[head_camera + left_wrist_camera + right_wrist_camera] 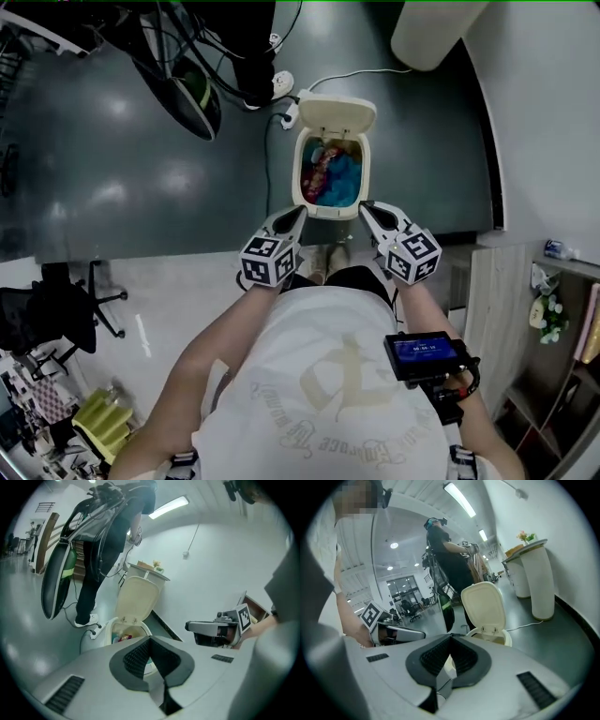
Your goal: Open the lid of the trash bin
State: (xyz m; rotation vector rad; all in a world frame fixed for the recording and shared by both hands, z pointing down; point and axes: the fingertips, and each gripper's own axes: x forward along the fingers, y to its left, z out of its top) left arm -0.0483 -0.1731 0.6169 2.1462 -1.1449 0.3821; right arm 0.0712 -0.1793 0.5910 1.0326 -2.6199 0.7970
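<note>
We held the left tongs point(300, 213) and right tongs point(365, 208) pressed together, empty, just before the trash bin point(300, 178), since its lid point(337, 114) already stood open.

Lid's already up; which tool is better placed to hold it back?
Left, marginally. Both sit shut by the trash bin, but the lid stands nearer straight ahead of the left tool than the right tool.

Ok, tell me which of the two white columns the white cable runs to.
The nearer column, rightmost in the right gripper view: the white cable reaches its foot; the other column stands behind it.
</note>
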